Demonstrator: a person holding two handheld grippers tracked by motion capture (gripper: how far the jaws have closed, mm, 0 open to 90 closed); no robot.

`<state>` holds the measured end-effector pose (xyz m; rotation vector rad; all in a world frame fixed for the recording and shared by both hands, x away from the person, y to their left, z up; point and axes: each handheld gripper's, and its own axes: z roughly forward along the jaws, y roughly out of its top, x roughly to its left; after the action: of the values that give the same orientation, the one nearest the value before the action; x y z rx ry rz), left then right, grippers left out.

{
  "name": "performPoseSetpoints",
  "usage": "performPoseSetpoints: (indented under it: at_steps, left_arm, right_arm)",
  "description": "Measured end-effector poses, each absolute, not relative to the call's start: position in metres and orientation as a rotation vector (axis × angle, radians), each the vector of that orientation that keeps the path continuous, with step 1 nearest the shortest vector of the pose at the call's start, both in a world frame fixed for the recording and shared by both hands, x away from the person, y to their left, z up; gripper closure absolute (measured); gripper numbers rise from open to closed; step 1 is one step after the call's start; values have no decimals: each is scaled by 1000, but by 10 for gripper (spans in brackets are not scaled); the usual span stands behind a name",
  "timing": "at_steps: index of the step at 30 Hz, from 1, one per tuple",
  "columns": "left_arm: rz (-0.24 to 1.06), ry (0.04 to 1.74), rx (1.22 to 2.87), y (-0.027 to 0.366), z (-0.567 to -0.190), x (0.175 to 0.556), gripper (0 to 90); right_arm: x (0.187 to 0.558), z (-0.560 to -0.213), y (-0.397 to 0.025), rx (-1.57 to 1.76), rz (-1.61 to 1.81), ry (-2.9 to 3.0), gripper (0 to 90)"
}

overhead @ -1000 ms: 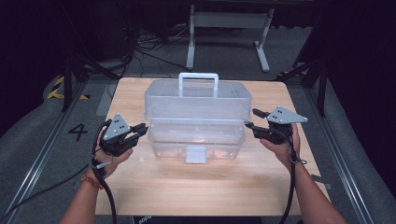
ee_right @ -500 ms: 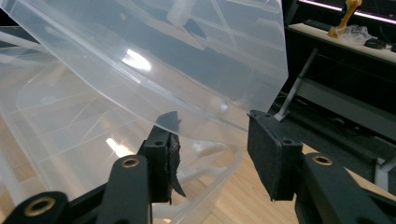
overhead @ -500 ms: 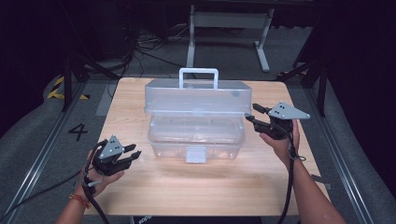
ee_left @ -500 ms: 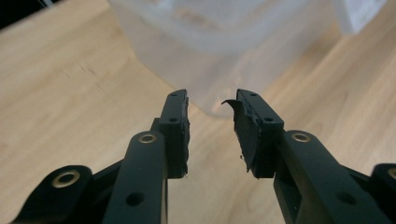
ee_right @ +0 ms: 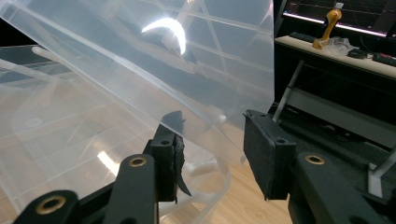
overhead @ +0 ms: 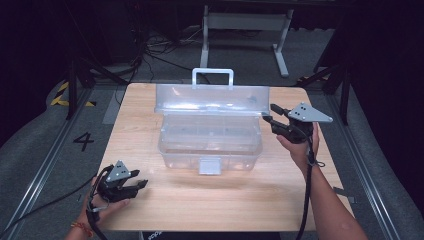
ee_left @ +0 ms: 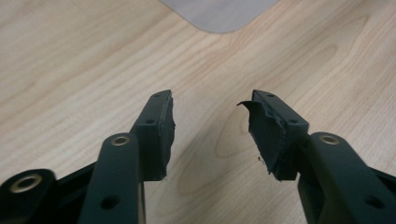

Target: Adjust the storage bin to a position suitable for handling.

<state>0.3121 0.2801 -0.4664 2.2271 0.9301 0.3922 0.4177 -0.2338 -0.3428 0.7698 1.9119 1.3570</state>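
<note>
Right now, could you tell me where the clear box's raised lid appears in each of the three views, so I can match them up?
High view: the lid stands tilted up at the back of the clear box, centre of the picture.
Left gripper view: the lid is not in it.
Right gripper view: the lid slants across the upper left, its corner between the jaws of the right gripper.
Shared landmark: the wooden table, also.

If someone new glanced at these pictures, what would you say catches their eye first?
Probably the clear plastic box in the middle of the wooden table, its lid tilted up at the back. The right gripper is at the lid's right edge, jaws open around it, while the left gripper sits open over the table's near left corner.
</note>
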Motion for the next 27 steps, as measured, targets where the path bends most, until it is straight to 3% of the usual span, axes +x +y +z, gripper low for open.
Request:
performPoseSetpoints:
  at_steps: [8, 20, 27]
  left_arm:
    - [333, 953, 2219, 282, -476, 316, 430]
    - [364, 926, 2214, 280, -480, 313, 329]
    - [365, 923, 2212, 281, -480, 314, 326]
  right_arm:
    - [423, -337, -231, 759, 1354, 1891, 627]
    - [428, -331, -223, 789, 1340, 1845, 691]
    - [432, -328, -223, 804, 1354, 1828, 700]
